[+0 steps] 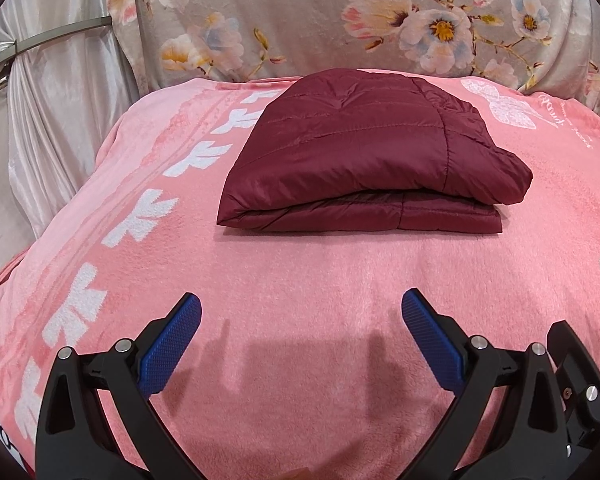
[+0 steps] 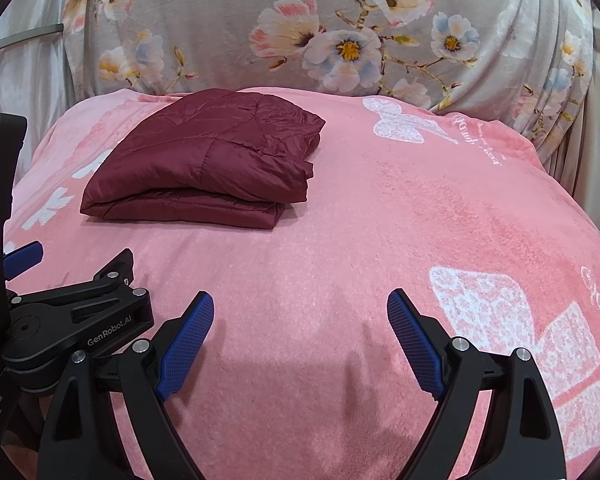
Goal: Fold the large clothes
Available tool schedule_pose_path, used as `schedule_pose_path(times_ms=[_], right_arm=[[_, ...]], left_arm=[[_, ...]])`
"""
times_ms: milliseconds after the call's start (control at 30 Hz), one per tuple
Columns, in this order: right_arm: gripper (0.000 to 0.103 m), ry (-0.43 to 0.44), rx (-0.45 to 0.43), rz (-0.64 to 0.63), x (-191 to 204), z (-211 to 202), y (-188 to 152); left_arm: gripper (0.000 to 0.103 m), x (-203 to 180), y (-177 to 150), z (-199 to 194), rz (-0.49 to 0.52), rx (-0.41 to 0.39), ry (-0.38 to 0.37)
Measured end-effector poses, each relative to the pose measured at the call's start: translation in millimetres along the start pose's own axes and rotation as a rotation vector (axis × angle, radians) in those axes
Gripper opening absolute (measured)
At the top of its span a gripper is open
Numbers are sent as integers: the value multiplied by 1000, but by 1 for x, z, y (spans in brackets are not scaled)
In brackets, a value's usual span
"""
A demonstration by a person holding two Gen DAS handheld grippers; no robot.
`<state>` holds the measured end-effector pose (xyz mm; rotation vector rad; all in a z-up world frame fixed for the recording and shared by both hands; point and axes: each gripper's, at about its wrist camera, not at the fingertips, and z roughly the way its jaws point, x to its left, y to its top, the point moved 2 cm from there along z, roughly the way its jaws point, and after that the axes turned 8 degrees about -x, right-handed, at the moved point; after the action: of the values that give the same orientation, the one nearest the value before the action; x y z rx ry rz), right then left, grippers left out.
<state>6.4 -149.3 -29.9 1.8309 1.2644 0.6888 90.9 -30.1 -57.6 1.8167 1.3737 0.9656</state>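
Both tongs spread apart, clamping nothing: left gripper (image 1: 302,316), right gripper (image 2: 300,318), hovering over the pink fleece blanket (image 1: 300,280). Maroon quilted jacket (image 1: 364,156) lies ahead, well apart, already a folded stack; long axis runs left-right. Dead ahead of left tongs, ahead-left of right ones (left looks nearer). Slick puffy nylon, stitched channels, rounded top layer. Task looks about done.

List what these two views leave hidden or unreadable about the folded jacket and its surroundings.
- Maroon jacket: front, zipper and sleeves folded inside, both views.
- Pink blanket: script too small and upside down, right wrist view.
- Left gripper, right gripper: handles and hands cut off by bottom edge.
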Motion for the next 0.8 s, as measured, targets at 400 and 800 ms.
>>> schedule_pose_path(times_ms=[400, 800], right_arm=[[86, -2, -2, 0, -1, 0, 0], [86, -3, -2, 0, -1, 0, 0]], left_arm=[[97, -1, 0, -1, -3, 1, -7], [97, 0, 0, -1, -2, -3, -7]])
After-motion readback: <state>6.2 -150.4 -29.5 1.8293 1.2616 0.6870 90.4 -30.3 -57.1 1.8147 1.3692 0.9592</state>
